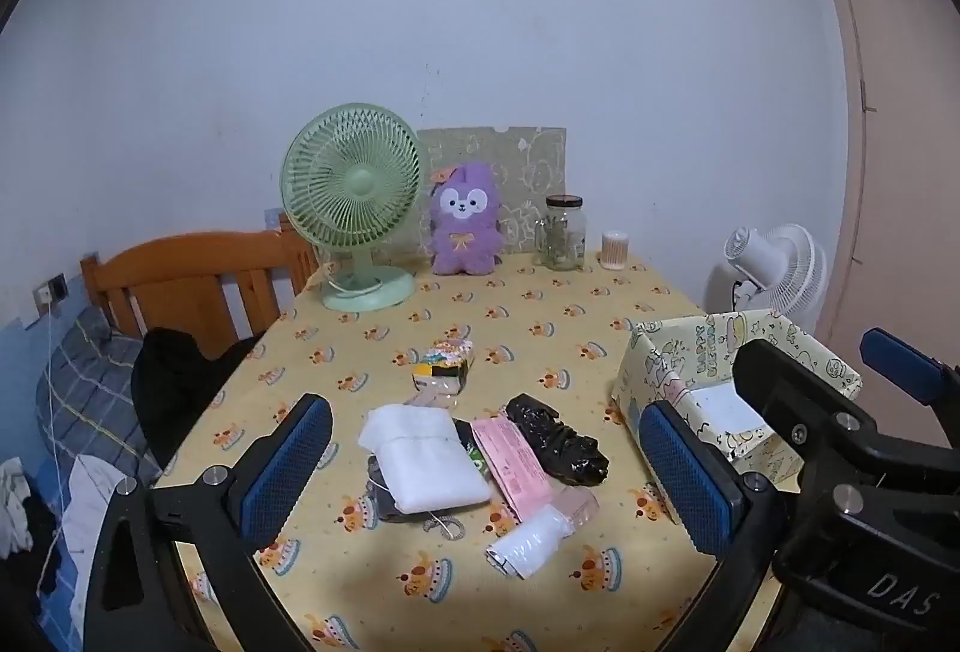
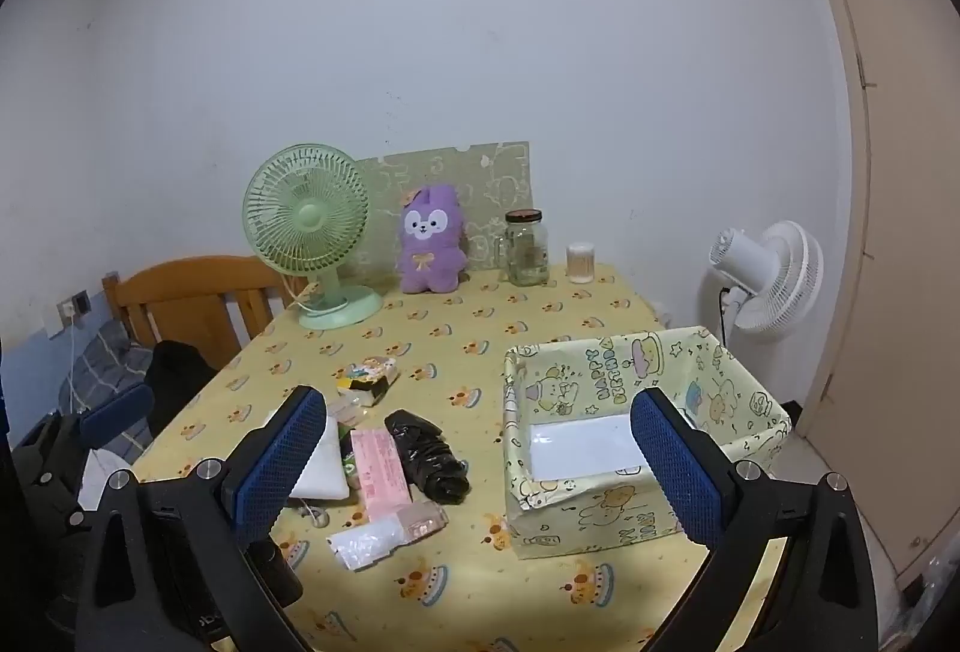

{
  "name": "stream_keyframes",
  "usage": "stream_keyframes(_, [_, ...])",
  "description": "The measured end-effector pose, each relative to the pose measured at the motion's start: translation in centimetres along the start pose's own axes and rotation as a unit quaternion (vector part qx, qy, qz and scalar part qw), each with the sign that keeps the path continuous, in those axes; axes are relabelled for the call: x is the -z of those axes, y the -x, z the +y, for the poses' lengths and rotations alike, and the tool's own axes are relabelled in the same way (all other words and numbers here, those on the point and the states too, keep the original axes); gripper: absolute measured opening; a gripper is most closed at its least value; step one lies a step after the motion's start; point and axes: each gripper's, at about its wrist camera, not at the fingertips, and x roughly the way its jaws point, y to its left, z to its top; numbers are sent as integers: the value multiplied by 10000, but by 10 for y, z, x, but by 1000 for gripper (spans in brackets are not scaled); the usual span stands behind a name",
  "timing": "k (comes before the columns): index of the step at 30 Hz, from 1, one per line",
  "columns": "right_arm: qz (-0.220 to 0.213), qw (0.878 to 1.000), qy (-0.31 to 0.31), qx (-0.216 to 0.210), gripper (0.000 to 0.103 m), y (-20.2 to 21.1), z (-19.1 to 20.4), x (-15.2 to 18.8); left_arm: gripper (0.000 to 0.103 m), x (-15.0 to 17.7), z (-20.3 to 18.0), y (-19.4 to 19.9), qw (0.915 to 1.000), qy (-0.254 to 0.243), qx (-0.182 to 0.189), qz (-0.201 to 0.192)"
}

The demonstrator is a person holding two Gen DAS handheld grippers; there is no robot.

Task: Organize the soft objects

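Soft items lie in a cluster on the yellow tablecloth (image 1: 480,304): a folded white cloth (image 1: 426,460), a pink packet (image 1: 510,463), a crumpled black bag (image 1: 558,439), a white roll in clear wrap (image 1: 534,538) and a small colourful pack (image 1: 444,364). A patterned open box (image 2: 636,442) stands at the right, with only a white sheet on its floor. My left gripper (image 1: 492,478) is open above the cluster. My right gripper (image 2: 480,472) is open and empty, between the cluster and the box. The black bag also shows in the right wrist view (image 2: 429,454).
At the table's back stand a green desk fan (image 1: 354,208), a purple plush (image 1: 465,220), a glass jar (image 1: 564,232) and a small white container (image 1: 614,250). A wooden chair (image 1: 198,286) and a bed are at the left; a white floor fan (image 2: 762,274) stands at the right.
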Motion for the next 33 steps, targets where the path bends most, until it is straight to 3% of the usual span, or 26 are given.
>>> stream_keyframes(6, [-53,10000,-61,23,103,-1,4,3,103,3,-10,4,9995,-168,-258,-5])
stream_keyframes(14, [7,9999,-124,-52,103,-10,2,4,103,2,6,-10,9997,109,-133,195])
stream_keyframes(33, [19,9998,-162,-73,103,-9,2,2,103,0,6,-9,9996,133,-109,230])
